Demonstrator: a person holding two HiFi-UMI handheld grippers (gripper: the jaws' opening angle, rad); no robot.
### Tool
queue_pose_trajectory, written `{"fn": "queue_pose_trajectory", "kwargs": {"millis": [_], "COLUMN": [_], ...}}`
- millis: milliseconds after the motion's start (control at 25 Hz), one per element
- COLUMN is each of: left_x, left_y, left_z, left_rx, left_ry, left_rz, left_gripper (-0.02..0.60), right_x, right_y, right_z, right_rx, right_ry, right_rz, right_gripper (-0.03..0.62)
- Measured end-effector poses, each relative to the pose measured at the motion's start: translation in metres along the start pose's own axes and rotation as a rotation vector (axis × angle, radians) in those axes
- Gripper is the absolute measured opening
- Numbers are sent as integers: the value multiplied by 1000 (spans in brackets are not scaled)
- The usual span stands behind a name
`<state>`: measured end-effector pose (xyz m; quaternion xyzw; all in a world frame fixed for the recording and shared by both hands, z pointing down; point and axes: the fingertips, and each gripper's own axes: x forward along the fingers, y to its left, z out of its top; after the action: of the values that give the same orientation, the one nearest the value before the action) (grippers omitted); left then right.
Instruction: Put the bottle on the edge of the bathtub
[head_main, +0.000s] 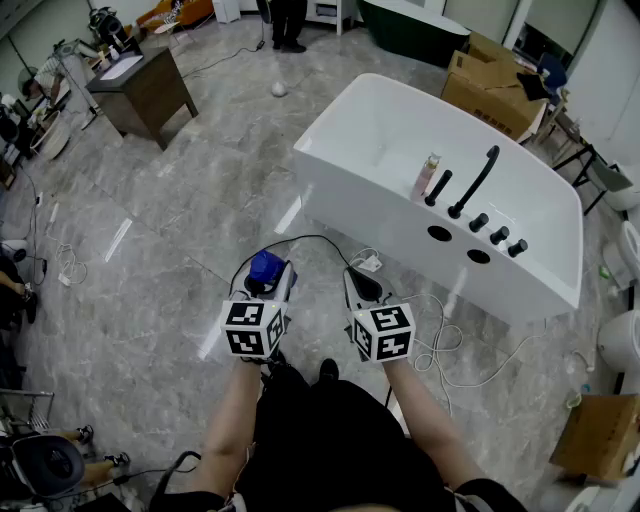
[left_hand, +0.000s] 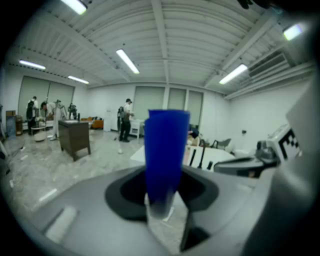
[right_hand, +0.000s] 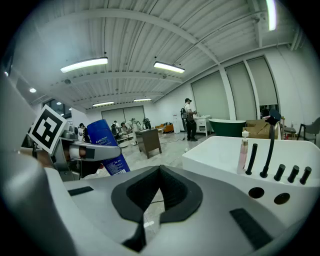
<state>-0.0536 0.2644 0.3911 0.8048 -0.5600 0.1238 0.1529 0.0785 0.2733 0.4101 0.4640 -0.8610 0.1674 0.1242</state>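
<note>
My left gripper (head_main: 268, 284) clamps the blue bottle (left_hand: 166, 155). My right gripper (head_main: 361, 288) is closed and empty, near the bathtub (head_main: 380, 215).

Blue bottle (head_main: 266, 267), white bathtub (head_main: 335, 165), black taps (head_main: 478, 180), grey veined floor (head_main: 170, 240), possibly pale pink dispenser (head_main: 428, 178).

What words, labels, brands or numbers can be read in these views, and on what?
Blue bottle: white print on its label, too blurred to read.
Left marker cube and right marker cube: black-and-white square patterns, no words.
Cardboard boxes: no print legible.
Nothing else readable.
</note>
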Motion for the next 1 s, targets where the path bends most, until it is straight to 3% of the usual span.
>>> {"fn": "queue_pose_trajectory", "kwargs": {"millis": [520, 1000], "left_x": [10, 56], "left_y": [6, 30], "left_z": [7, 25], "left_rx": [2, 14], "left_ry": [-22, -11], "left_rz": [28, 37], "left_gripper": [163, 163], "right_x": [9, 44], "right_y": [-1, -27], "right_z": [4, 26], "right_rx": [-25, 9], "right_ry": [-6, -26], "right_rz": [60, 12], "right_gripper": [4, 5]}}
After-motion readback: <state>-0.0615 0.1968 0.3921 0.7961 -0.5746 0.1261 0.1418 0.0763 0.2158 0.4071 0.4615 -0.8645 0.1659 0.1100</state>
